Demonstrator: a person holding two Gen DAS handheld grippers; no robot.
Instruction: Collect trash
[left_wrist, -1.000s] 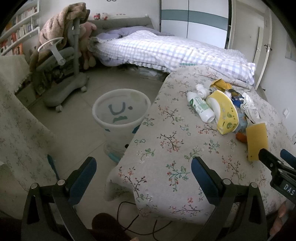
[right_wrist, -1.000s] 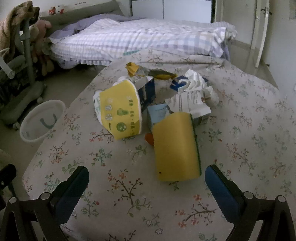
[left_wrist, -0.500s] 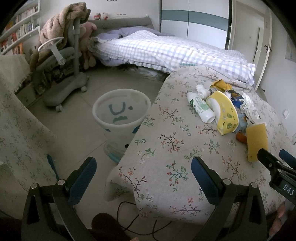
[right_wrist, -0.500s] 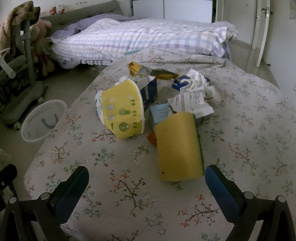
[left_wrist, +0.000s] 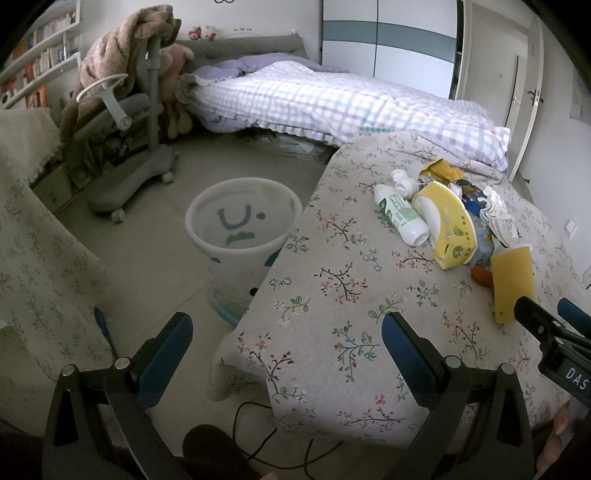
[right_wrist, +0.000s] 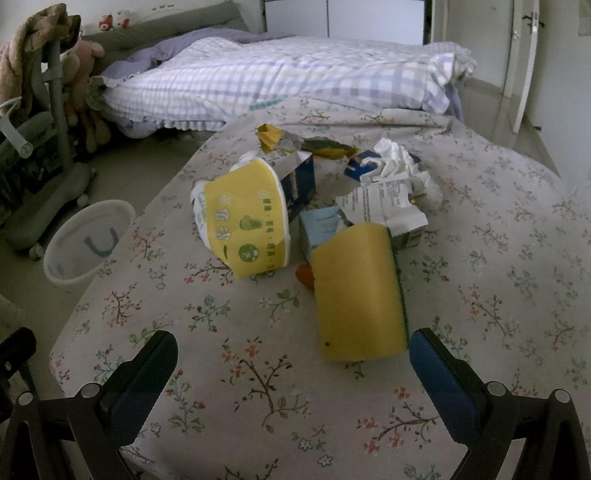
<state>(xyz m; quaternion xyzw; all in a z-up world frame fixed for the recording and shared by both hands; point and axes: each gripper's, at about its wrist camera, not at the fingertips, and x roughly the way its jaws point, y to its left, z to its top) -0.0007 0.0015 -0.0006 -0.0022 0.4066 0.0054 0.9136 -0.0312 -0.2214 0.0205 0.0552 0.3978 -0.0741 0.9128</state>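
A pile of trash lies on the floral-cloth table (right_wrist: 258, 369): a yellow sponge (right_wrist: 358, 291), a yellow paper cup (right_wrist: 247, 225), a white bottle (left_wrist: 400, 216), cartons (right_wrist: 321, 229), crumpled paper (right_wrist: 391, 177) and a yellow wrapper (right_wrist: 295, 142). My right gripper (right_wrist: 291, 369) is open, just in front of the sponge and above the cloth. My left gripper (left_wrist: 286, 345) is open and empty over the table's left front corner. A white trash bin (left_wrist: 242, 229) stands on the floor left of the table; it also shows in the right wrist view (right_wrist: 86, 242).
A bed (left_wrist: 332, 99) with a checked cover stands behind the table. A grey chair (left_wrist: 129, 129) draped with a blanket stands at the left. A black cable (left_wrist: 266, 435) lies on the floor under the table's front edge. A second cloth-covered surface (left_wrist: 33, 258) is at far left.
My right gripper has moved forward a little toward the sponge, which looks larger and closer. The left gripper has stayed still.
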